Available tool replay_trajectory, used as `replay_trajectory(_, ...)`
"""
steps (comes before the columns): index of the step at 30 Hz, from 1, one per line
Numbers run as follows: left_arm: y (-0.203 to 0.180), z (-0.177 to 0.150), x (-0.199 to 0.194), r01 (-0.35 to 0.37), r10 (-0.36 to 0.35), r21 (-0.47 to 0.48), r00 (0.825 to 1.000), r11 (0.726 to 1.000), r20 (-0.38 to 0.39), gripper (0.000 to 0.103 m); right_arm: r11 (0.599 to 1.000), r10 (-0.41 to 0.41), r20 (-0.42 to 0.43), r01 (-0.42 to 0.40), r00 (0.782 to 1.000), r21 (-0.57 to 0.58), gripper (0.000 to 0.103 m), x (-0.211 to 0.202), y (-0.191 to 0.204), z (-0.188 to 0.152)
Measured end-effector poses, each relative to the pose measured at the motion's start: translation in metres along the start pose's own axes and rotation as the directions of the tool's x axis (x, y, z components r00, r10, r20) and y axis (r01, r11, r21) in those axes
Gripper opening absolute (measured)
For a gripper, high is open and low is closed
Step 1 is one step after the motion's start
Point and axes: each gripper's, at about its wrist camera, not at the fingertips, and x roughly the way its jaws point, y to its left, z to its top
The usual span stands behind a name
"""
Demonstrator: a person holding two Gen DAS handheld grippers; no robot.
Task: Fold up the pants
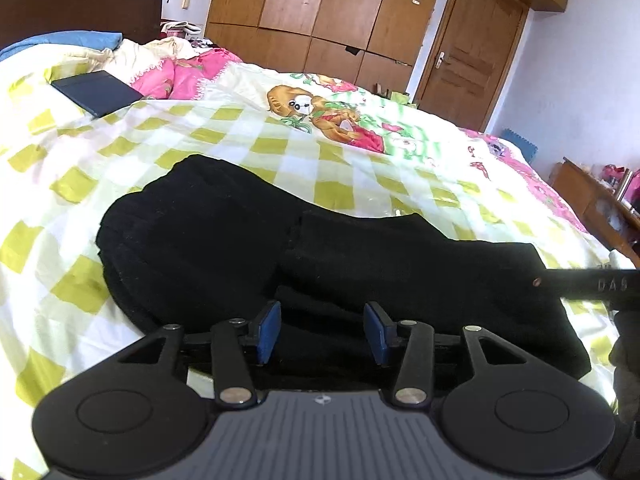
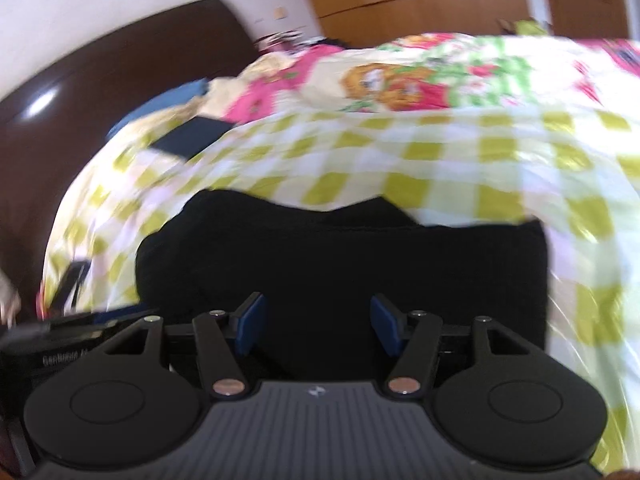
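Black pants (image 1: 248, 240) lie folded over on a green-and-white checked bedsheet (image 1: 240, 140), one layer on top of another. My left gripper (image 1: 322, 332) is open, its blue pads just above the near edge of the pants, holding nothing. The right gripper's body shows at the right edge of the left wrist view (image 1: 600, 284). In the blurred right wrist view the pants (image 2: 340, 256) fill the middle. My right gripper (image 2: 318, 326) is open over their near edge, empty.
A dark flat book or case (image 1: 96, 92) lies on the bed at the far left, also in the right wrist view (image 2: 192, 136). Pink and cartoon-print bedding (image 1: 320, 112) lies beyond. A brown headboard (image 2: 100, 64), wooden wardrobe (image 1: 320, 12) and door (image 1: 472, 48) stand behind.
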Motion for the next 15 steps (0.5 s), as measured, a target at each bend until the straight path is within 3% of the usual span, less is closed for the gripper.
replay_trajectory(5, 0.012, 0.005, 0.013, -0.020, 0.020, 0.002, 1.000, 1.000, -0.001, 0.059, 0.979, 0.058, -0.040, -0.065, 0.997, -0.193, 0.060, 0.018, 0.036, -0.003)
replay_trajectory(10, 0.031, 0.017, 0.010, -0.065, 0.064, 0.016, 0.997, 0.998, 0.046, 0.059, 0.923, 0.035, -0.101, -0.071, 0.994, -0.378, 0.058, 0.057, 0.067, -0.010)
replay_trajectory(13, 0.035, 0.020, 0.013, -0.039, 0.038, 0.027, 0.998, 0.999, 0.042, 0.059, 0.906, 0.012, -0.146, -0.073, 0.989, -0.417, 0.050, 0.078, 0.074, -0.011)
replay_trajectory(15, 0.033, 0.022, 0.019, -0.025, 0.024, 0.046, 0.999, 0.999, 0.034, 0.059, 0.911, -0.007, -0.165, -0.062, 0.986, -0.408, 0.032, 0.085, 0.072, -0.012)
